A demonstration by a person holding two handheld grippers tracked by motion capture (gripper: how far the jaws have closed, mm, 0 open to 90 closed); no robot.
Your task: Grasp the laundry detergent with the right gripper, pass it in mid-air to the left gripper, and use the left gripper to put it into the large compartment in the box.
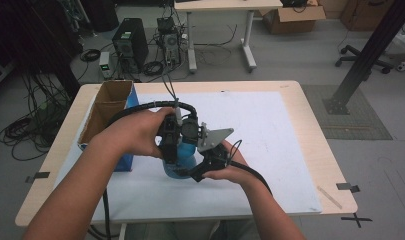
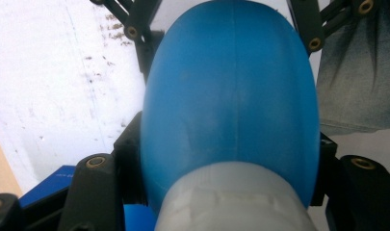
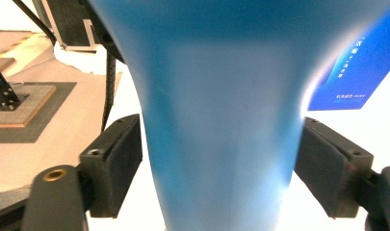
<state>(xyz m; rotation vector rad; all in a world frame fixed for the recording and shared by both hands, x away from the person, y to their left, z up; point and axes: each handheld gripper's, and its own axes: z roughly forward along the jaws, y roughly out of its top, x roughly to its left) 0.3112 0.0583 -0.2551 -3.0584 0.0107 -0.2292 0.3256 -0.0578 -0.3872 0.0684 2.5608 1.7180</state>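
Note:
A blue plastic bottle-shaped thing point(image 1: 182, 161) is held above the white mat, between both hands. In the left gripper view its rounded blue body point(image 2: 231, 96) ends in a pale whitish collar point(image 2: 236, 202). My left gripper point(image 1: 170, 142) is shut on it, black jaws pressed against both sides point(image 2: 228, 154). My right gripper point(image 1: 202, 167) comes in from the right under its grey plate. Its pads stand open on either side of the narrow blue part point(image 3: 221, 144), barely clear of it point(image 3: 219, 168).
An open-topped blue cardboard box point(image 1: 107, 112) stands at the table's left, its printed side point(image 3: 356, 72) close behind the work. A white mat point(image 1: 270, 145) covers the wooden table point(image 1: 310, 125). A thin wooden stick point(image 1: 329, 196) lies at the front right corner.

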